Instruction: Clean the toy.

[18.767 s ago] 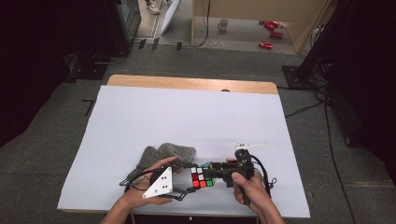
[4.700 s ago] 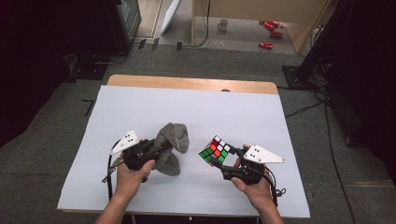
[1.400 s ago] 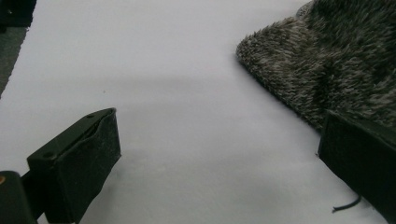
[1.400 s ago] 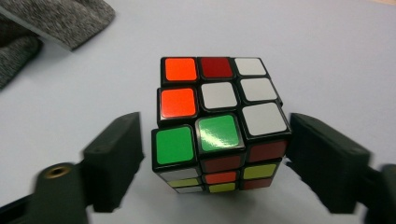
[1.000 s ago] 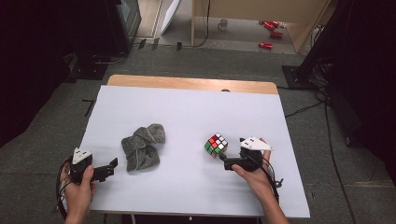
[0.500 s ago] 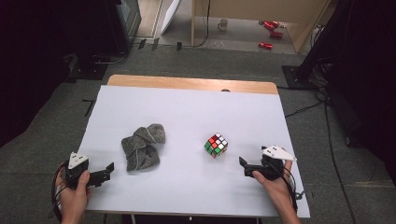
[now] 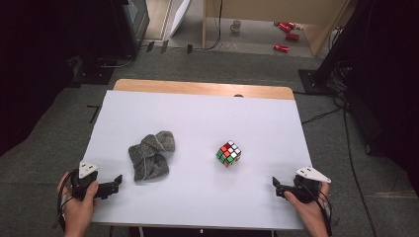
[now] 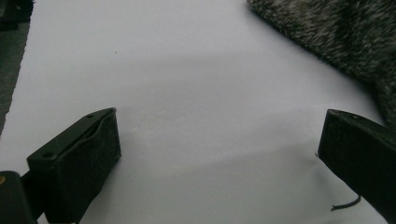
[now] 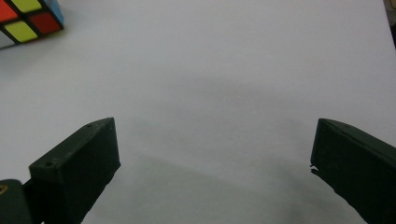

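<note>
Grey knitted cloth (image 7: pixel 151 156) is lying crumpled in the left-centre of the frame on the white counter (image 7: pixel 197 118), with the left tool (image 7: pixel 114 183) resting released just below-left of it, jaws gaping wide and gripping nothing. Right of centre, the colourful puzzle cube (image 7: pixel 228 153) is sitting alone. Lower right, the right tool (image 7: pixel 276 186) is likewise hanging released, well apart from the cube.

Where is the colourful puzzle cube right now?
In the high view the puzzle cube sits alone on the white table, right of the grey cloth and ahead-left of the right tongs.
</note>
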Tool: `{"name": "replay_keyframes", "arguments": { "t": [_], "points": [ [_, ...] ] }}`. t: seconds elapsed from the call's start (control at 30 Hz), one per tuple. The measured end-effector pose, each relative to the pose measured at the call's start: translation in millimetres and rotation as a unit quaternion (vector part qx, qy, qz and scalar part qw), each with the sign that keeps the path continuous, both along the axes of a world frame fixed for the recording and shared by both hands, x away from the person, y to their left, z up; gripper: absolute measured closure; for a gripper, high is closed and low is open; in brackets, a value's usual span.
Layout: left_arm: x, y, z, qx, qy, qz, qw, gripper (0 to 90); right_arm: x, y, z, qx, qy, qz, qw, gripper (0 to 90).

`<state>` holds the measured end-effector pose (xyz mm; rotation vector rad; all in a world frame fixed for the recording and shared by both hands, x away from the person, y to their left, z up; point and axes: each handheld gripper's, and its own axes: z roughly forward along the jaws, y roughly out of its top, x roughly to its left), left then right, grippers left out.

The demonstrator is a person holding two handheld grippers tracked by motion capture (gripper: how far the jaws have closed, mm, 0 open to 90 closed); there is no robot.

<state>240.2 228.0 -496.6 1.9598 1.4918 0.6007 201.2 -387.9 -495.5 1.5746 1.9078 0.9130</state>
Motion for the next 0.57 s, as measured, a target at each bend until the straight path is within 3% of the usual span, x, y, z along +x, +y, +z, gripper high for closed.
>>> {"name": "replay_keyframes", "arguments": {
  "t": [0.07,0.17,0.27,0.57],
  "points": [
    [0.3,-3.1,-0.7,0.017,0.001,-0.001,0.9999,0.0,0.9,2.2,-2.8,-0.014,0.010,-0.001,0.9999,1.7],
    [0.3,-2.4,-0.8,0.015,0.002,-0.001,0.9999,0.0,2.3,7.2,-7.0,-0.040,0.020,0.002,0.9990,3.2],
    [0.3,-2.8,-1.1,0.015,0.001,0.000,0.9999,0.0,2.7,3.2,-8.2,-0.016,0.028,0.003,0.9995,4.9],
    [0.4,-3.0,-1.1,0.016,0.002,0.000,0.9999,0.0,2.9,2.9,-8.6,-0.016,0.028,0.003,0.9995,4.8]
  ]
}}
